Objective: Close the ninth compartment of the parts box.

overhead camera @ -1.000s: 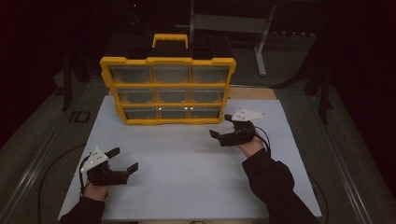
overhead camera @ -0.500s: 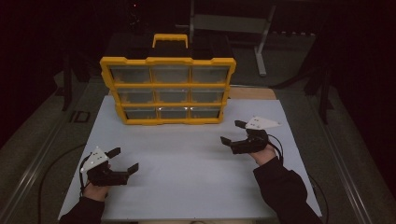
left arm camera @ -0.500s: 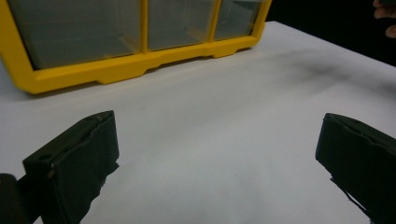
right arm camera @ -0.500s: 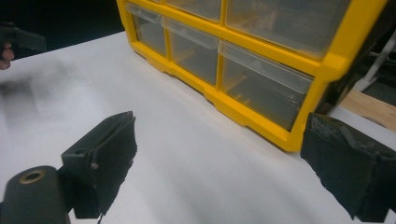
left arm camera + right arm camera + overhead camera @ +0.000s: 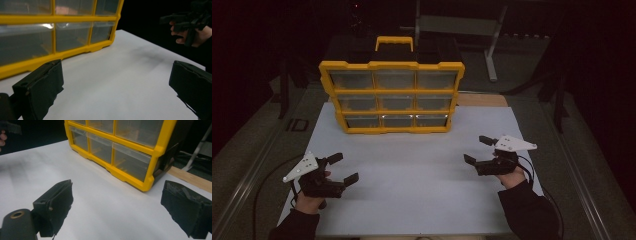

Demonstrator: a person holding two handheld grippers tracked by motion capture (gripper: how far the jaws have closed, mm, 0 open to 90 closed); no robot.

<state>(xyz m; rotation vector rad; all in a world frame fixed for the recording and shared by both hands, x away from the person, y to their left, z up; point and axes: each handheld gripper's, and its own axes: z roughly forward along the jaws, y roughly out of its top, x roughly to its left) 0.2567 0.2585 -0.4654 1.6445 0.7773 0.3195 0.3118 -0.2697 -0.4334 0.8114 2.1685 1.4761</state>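
While the left gripper (image 5: 340,168) waits wide open and empty, the right gripper (image 5: 476,149), likewise gaping and empty, has backed away from the yellow drawer cabinet (image 5: 392,97) standing beyond both, suggesting a pause.

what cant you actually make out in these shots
- Contents of the yellow organizer: the high view is too dim and small, and the frosted drawer fronts blur them in both gripper views.
- Its upper rows: cut off by the top edge in both gripper views.
- Left hand-held gripper and right hand-held gripper: open, holding nothing.
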